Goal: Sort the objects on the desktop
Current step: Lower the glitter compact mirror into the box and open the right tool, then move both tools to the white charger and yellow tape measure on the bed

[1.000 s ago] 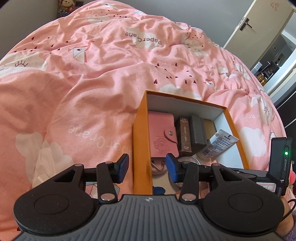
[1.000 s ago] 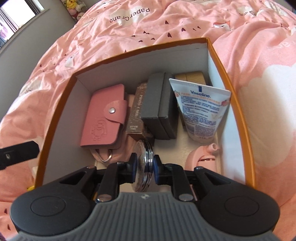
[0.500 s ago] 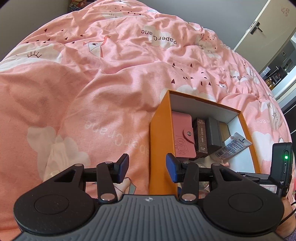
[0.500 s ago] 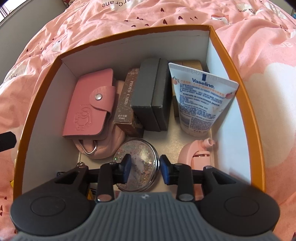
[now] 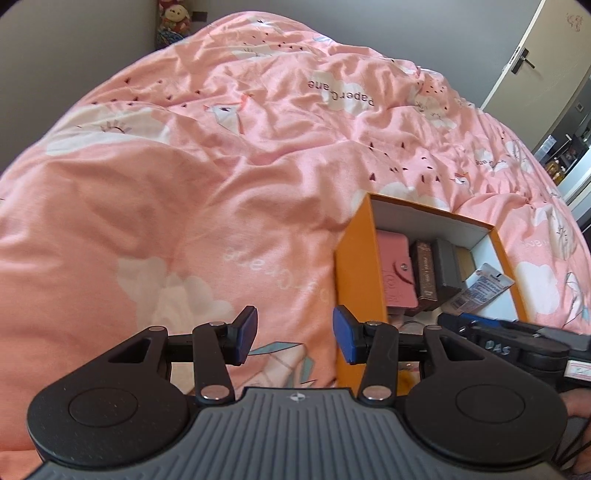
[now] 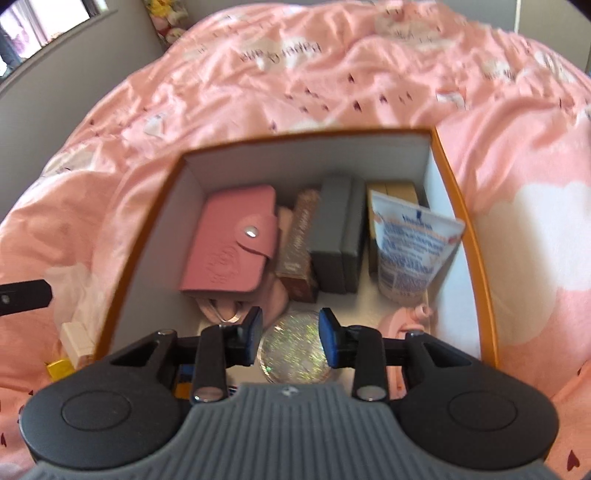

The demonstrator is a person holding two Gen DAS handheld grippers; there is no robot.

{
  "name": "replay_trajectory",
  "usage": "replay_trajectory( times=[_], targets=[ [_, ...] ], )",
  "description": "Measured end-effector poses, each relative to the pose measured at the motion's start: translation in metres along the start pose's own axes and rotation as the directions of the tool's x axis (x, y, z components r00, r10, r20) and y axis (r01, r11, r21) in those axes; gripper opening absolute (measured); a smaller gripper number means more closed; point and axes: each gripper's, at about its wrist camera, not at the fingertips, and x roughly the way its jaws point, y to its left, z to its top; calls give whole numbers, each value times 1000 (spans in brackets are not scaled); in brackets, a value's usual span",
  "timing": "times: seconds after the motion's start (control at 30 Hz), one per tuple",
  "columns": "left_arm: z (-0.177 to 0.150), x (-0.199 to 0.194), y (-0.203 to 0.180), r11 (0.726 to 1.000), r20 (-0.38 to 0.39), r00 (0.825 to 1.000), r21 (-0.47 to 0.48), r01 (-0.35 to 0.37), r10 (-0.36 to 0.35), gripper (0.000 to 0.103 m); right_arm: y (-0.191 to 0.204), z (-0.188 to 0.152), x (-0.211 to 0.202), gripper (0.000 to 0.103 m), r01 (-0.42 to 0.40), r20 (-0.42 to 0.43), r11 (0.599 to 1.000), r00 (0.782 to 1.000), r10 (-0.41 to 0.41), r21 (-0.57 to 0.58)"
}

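An orange box (image 6: 461, 206) with white inner walls sits on the pink bedspread. Inside lie a pink snap wallet (image 6: 232, 243), a glittery brown carton (image 6: 301, 243), a grey case (image 6: 336, 236), a Vaseline tube (image 6: 410, 251) and a pink plastic piece (image 6: 406, 321). A round glitter mirror (image 6: 295, 354) lies flat at the box's near end. My right gripper (image 6: 291, 339) hovers open above it, pads apart from it. My left gripper (image 5: 295, 334) is over the bedspread left of the box (image 5: 356, 277), jaws opening with nothing between them.
A small white object (image 6: 75, 339) and a yellow one (image 6: 59, 369) lie on the bedspread outside the box's left wall. Stuffed toys (image 5: 173, 18) sit at the far wall. A door (image 5: 524, 55) stands at the far right.
The right gripper opened and let go of the round mirror, which now lies flat in the box, then lifted back. The left gripper drew away leftward from the box.
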Motion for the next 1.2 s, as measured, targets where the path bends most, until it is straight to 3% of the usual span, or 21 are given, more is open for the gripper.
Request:
replay_trajectory(
  times=[0.27, 0.6, 0.93, 1.2],
  targets=[
    [-14, -27, 39, 993, -1, 994, -36, -112, 112, 53, 47, 6, -34, 37, -100, 119, 988, 986, 115, -121],
    [-52, -9, 78, 971, -130, 967, -72, -228, 217, 53, 119, -8, -25, 36, -217, 41, 937, 971, 237, -273],
    [-75, 28, 106, 952, -222, 958, -204, -227, 181, 53, 153, -16, -2, 36, -255, -43, 911, 966, 256, -323],
    [-81, 58, 119, 944, -258, 953, -242, -225, 160, 53, 170, -14, 17, 36, -276, -95, 896, 961, 259, -349]
  ],
)
